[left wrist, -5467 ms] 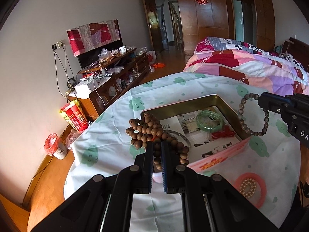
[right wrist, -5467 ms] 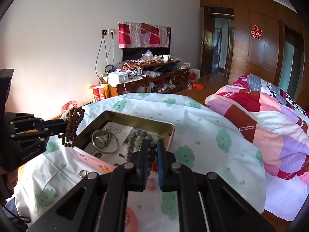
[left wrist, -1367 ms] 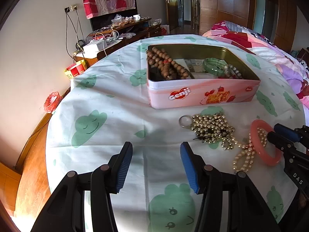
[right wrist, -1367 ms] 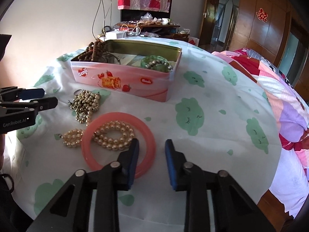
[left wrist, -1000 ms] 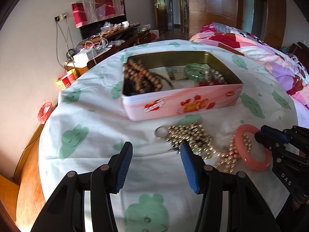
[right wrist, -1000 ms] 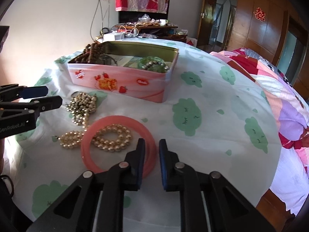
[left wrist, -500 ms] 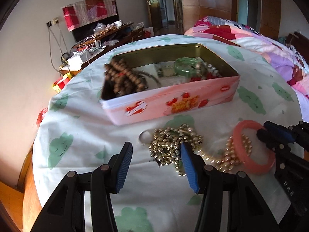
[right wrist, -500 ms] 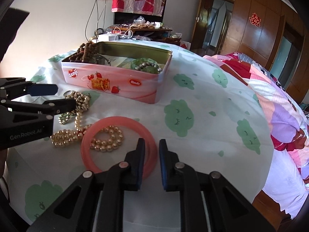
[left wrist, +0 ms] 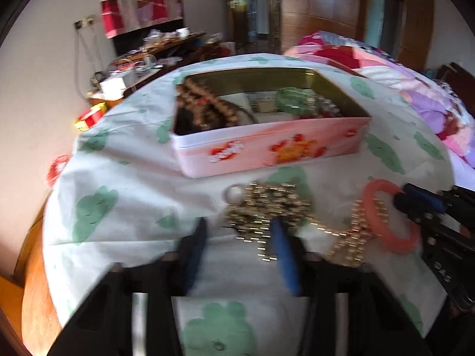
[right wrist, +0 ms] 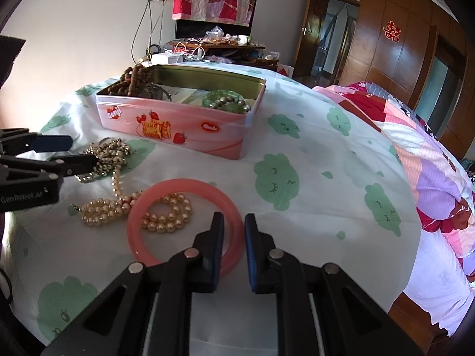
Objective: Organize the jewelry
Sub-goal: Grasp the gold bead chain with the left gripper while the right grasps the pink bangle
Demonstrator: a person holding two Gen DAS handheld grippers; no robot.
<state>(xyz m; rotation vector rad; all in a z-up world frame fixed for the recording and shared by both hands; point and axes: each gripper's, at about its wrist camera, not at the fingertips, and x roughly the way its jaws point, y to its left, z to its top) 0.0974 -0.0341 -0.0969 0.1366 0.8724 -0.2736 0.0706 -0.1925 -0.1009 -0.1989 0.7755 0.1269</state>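
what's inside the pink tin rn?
In the pink tin: brown wooden beads heaped at one end, a green bangle with grey beads on it, printed paper. The near wall hides the floor.
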